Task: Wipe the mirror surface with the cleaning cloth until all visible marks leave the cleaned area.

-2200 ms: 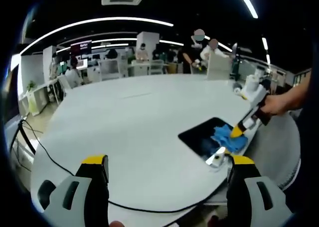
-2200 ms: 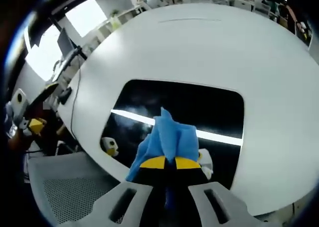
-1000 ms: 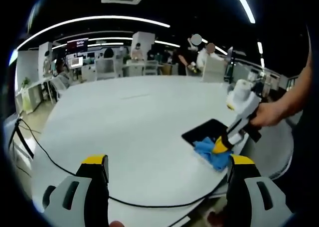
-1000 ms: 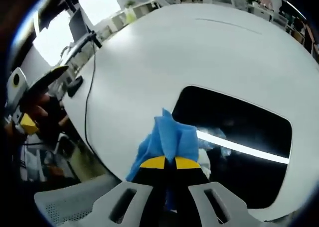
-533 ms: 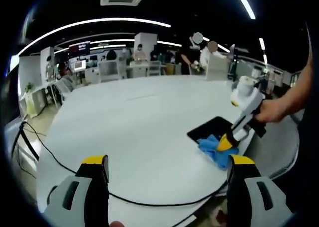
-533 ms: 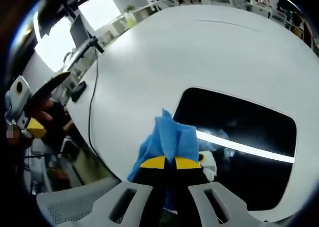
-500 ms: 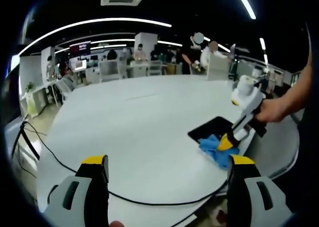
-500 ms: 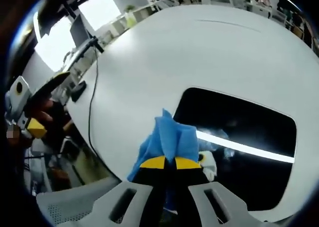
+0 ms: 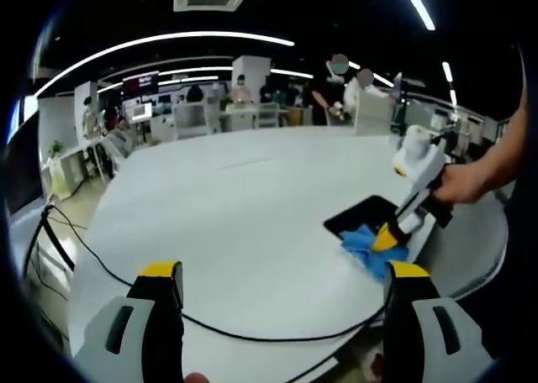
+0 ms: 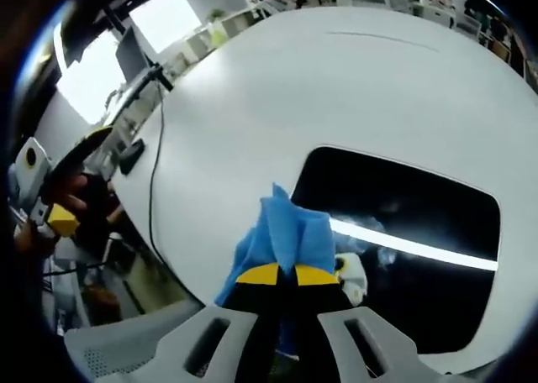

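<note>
A dark rectangular mirror [image 10: 403,240] lies flat on the round white table [image 10: 277,106], reflecting a bright ceiling light strip. My right gripper [image 10: 279,275] is shut on a blue cleaning cloth [image 10: 286,232], which presses on the mirror's near left corner. In the left gripper view the same mirror [image 9: 363,217] sits at the table's right, with the cloth [image 9: 368,250] bunched on its near end under the right gripper [image 9: 387,237], held by a hand. My left gripper [image 9: 277,284] hovers open over the table's near edge, holding nothing.
A black cable [image 9: 193,320] runs across the near side of the table [image 9: 235,207]. A small white and yellow object [image 10: 348,274] lies on the mirror beside the cloth. Desks, chairs and people stand behind the table. A mesh chair [image 10: 118,354] is close to the table edge.
The right gripper dragged the cloth from the mirror's middle to its near left corner. In the last half second only the views shifted slightly; the left gripper stays open.
</note>
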The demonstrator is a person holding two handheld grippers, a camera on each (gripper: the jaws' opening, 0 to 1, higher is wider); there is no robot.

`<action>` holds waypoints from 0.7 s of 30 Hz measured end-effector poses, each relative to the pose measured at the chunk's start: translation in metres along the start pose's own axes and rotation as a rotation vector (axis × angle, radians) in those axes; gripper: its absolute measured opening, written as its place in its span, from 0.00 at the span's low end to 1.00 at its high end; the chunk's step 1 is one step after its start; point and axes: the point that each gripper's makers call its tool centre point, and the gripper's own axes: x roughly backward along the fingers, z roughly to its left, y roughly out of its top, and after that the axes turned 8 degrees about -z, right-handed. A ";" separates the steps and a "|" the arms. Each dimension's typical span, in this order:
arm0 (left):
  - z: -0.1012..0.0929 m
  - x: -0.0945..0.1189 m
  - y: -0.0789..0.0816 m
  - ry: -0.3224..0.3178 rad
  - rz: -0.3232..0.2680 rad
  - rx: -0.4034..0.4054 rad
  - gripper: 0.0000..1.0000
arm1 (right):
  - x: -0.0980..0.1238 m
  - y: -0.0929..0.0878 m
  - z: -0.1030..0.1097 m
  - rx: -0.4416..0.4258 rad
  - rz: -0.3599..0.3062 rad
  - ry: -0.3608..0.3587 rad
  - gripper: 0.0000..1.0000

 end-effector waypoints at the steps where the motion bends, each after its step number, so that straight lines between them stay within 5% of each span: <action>1: 0.000 0.000 0.000 0.002 0.002 0.001 1.00 | 0.000 0.001 0.000 0.019 -0.001 0.001 0.00; 21: -0.021 -0.002 -0.013 -0.033 0.020 0.043 1.00 | -0.018 0.034 -0.013 0.028 -0.001 -0.018 0.00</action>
